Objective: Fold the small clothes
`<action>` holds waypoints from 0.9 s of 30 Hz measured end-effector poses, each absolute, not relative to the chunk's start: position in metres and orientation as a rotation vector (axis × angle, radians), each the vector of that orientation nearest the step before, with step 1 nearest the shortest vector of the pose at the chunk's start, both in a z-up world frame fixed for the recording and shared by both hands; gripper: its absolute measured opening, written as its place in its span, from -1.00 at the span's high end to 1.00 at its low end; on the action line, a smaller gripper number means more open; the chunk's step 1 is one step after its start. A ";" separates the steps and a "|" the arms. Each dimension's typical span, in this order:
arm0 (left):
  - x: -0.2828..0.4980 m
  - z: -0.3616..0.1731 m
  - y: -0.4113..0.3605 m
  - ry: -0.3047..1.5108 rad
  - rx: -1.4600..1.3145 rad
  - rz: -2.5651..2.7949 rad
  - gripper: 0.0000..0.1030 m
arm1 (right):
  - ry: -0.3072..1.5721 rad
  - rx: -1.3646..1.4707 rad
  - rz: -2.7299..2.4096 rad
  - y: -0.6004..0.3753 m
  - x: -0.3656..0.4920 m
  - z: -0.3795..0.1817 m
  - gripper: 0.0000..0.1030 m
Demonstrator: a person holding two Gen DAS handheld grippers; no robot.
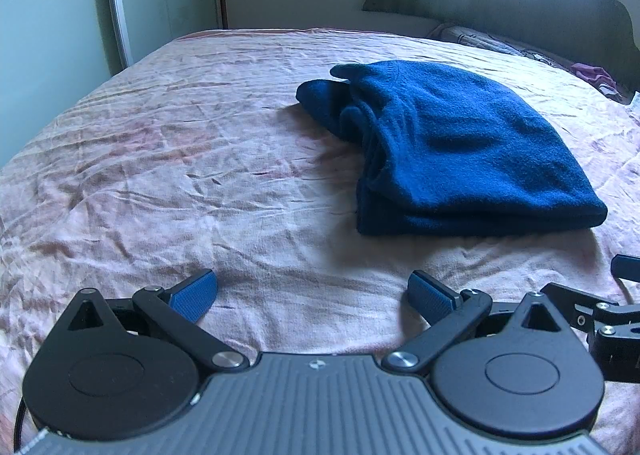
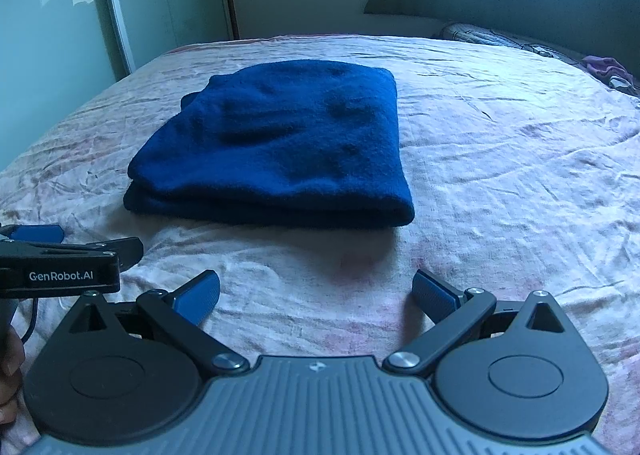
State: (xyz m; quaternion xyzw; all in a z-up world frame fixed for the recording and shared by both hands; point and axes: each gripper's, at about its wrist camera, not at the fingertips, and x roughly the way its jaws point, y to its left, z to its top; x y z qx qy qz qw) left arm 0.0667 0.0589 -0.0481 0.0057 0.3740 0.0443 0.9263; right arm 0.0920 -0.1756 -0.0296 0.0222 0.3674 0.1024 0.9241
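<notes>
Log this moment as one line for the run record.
garment: blue fleece folded, lying on pink bedsheet | left gripper: open, empty, short of fleece | right gripper: open, empty, short of fleece

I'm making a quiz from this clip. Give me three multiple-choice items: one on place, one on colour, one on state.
1. Where does the garment lie?
A. On the bed
B. On the floor
C. In a drawer

2. What colour is it?
A. Red
B. Dark blue
C. White

3. How do the left gripper and right gripper stand?
A. Both shut on the garment
B. One open, one shut
C. Both open, holding nothing

Answers: 1 A, it rests on the pink sheet; 2 B, the fleece is dark blue; 3 C, both pairs of fingers are spread short of it.
</notes>
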 end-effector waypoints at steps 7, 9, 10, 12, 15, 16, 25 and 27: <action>0.066 -0.048 0.059 0.764 0.008 0.091 -1.00 | 0.751 0.064 0.213 -0.178 0.092 -0.028 -1.00; 0.066 -0.048 0.059 0.763 0.008 0.091 -1.00 | 0.750 0.069 0.214 -0.180 0.093 -0.028 -1.00; 0.066 -0.048 0.059 0.763 0.008 0.091 -1.00 | 0.750 0.072 0.213 -0.181 0.093 -0.028 -1.00; 0.066 -0.048 0.059 0.762 0.008 0.091 -1.00 | 0.748 0.075 0.215 -0.181 0.093 -0.027 -1.00; 0.067 -0.048 0.059 0.758 0.007 0.091 -1.00 | 0.744 0.075 0.220 -0.181 0.093 -0.026 -1.00; 0.066 -0.048 0.058 0.758 0.007 0.092 -1.00 | 0.743 0.073 0.223 -0.181 0.093 -0.026 -1.00; 0.066 -0.048 0.058 0.757 0.007 0.093 -1.00 | 0.742 0.071 0.237 -0.180 0.093 -0.026 -1.00; 0.066 -0.048 0.058 0.757 0.007 0.093 -1.00 | 0.742 0.069 0.238 -0.179 0.093 -0.026 -1.00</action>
